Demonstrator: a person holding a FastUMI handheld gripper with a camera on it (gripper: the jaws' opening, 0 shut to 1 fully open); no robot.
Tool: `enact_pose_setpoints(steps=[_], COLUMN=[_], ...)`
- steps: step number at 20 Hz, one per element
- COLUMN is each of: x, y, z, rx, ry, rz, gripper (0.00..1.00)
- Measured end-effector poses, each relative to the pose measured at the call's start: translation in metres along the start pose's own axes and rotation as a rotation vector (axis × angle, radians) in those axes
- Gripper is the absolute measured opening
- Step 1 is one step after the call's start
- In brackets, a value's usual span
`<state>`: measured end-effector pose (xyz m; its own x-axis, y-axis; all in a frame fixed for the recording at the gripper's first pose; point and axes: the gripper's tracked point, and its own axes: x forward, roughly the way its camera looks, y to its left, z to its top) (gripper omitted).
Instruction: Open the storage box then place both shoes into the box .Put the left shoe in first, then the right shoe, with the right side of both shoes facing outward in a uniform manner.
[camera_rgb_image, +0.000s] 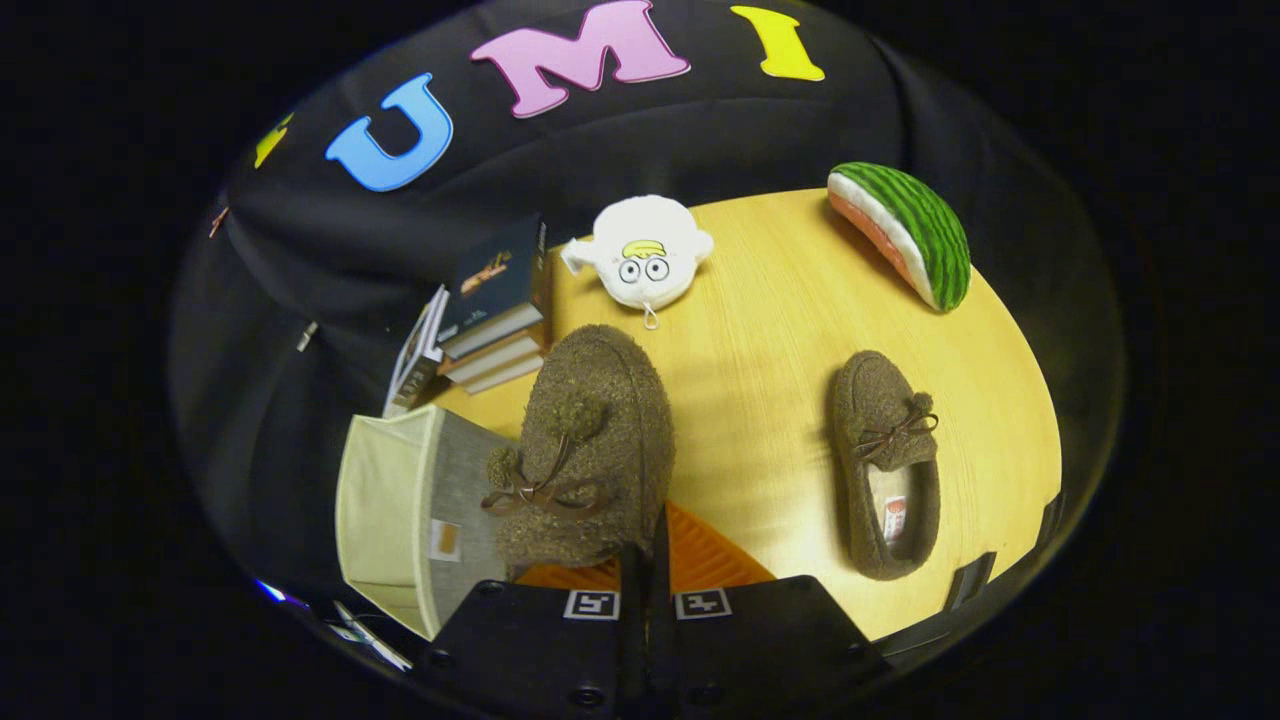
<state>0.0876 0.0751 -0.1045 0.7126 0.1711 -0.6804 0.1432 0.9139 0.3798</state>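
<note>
Shoe (590, 450) clamped in the jaws — toe pointing away, above storage box (400, 510).

shoe 1 (590, 450): brown fuzzy slipper, bow with pompoms, toe pointing away, held just ahead of the fingers, beside the box | shoe 2 (887, 465): matching slipper, flat on the wooden table, opening up, well apart | storage box (400, 520): beige fabric, open

Brown fuzzy shoes (588, 440), green-striped watermelon plush (915, 232), cream-and-grey storage box (400, 510), pale wooden table (780, 330).
</note>
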Motion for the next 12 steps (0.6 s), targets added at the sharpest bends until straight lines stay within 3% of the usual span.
enact_pose_setpoints(steps=[4, 8, 12], x=[-0.031, -0.033, -0.008], y=[0.079, 0.157, 0.206], z=[0.022, 0.006, -0.03], rx=[0.071, 0.155, 0.095], ry=[-0.043, -0.005, 0.054], rz=[0.119, 0.222, 0.239], gripper=[0.05, 0.05, 0.05])
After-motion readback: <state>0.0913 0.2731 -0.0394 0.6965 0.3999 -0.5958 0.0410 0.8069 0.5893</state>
